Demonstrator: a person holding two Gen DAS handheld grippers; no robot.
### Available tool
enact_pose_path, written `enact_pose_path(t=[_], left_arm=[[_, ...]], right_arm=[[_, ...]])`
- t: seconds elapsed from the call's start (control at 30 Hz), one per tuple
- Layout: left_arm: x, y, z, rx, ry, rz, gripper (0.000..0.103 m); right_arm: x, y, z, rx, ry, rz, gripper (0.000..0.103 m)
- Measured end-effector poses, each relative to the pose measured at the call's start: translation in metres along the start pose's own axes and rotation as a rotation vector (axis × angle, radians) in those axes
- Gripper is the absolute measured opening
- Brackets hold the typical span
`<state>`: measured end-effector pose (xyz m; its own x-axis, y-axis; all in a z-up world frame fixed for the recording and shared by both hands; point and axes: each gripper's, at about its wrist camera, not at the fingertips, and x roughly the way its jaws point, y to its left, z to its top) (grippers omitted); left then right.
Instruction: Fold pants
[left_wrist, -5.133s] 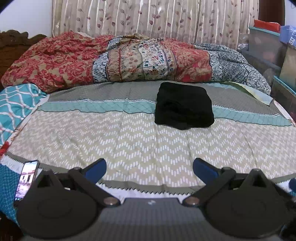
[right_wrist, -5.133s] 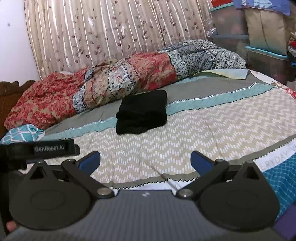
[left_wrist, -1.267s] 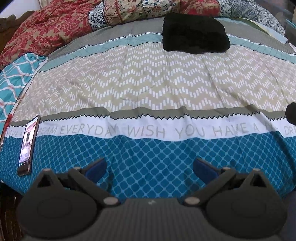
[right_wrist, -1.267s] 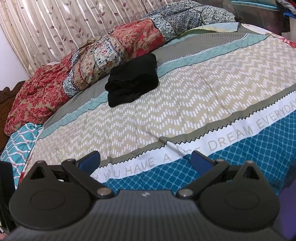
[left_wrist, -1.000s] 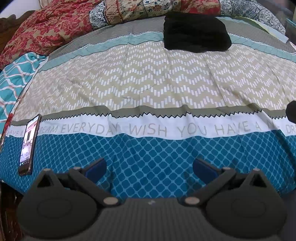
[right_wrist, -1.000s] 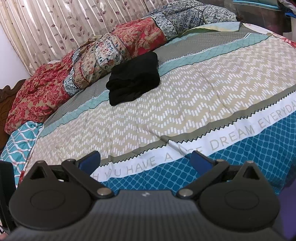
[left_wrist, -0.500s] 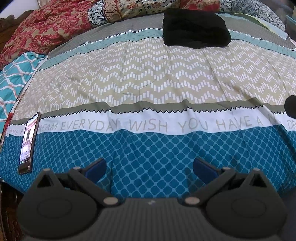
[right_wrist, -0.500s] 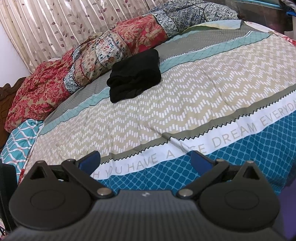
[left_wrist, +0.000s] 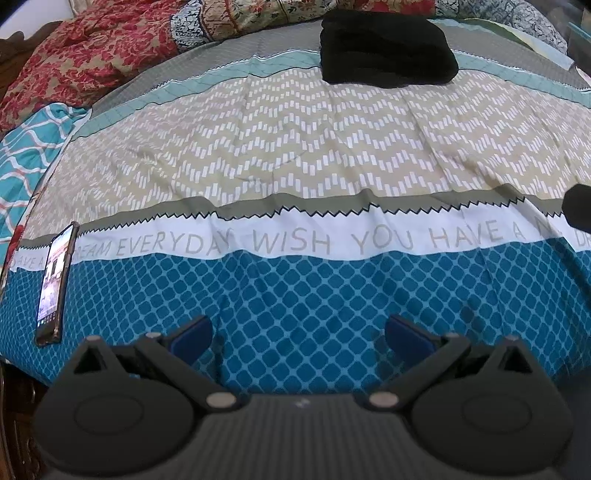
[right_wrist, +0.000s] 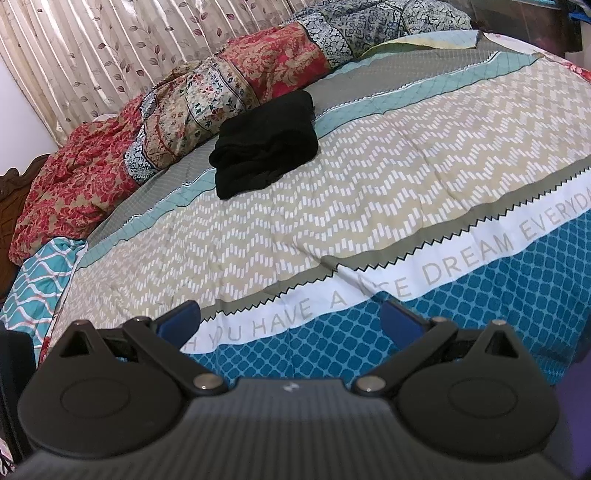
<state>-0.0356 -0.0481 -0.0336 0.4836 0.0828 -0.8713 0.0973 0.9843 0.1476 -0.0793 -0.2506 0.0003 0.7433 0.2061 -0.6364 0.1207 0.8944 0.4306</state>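
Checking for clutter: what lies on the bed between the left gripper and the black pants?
Nothing but bare bedspread separates the open left gripper from the folded black pants; the left wrist view shows it. The phone lies off to the left.

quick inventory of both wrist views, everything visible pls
pants: 1, black, folded into a stack, far side of the bed on the teal and grey stripes
bedspread: 1, beige chevron, white lettered band, blue lattice; covers the bed
quilt: 1, red, cream and navy floral patchwork, bunched along the far edge
curtain: 1, beige with leaf print, behind the bed
phone: 1, dark case, screen lit, near left edge of the bed
teal wave-print cloth: 1, left edge
left gripper: 1, black with blue pads, jaws open, empty, over the blue lattice
right gripper: 1, same, jaws open, empty
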Motion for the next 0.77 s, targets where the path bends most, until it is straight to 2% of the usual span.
enact_pose_path(t=[0.5,0.77], left_arm=[[0.0013,0.0015,-0.0004,-0.003,0.008,-0.014,0.103],[-0.0047,-0.0008,0.0008,-0.003,-0.013,-0.073,0.103]], right_arm=[[0.0007,0.0008,-0.0015,-0.001,0.006,0.000,0.103],[0.0000,0.0026,-0.0028,-0.006,-0.004,0.000,0.103]])
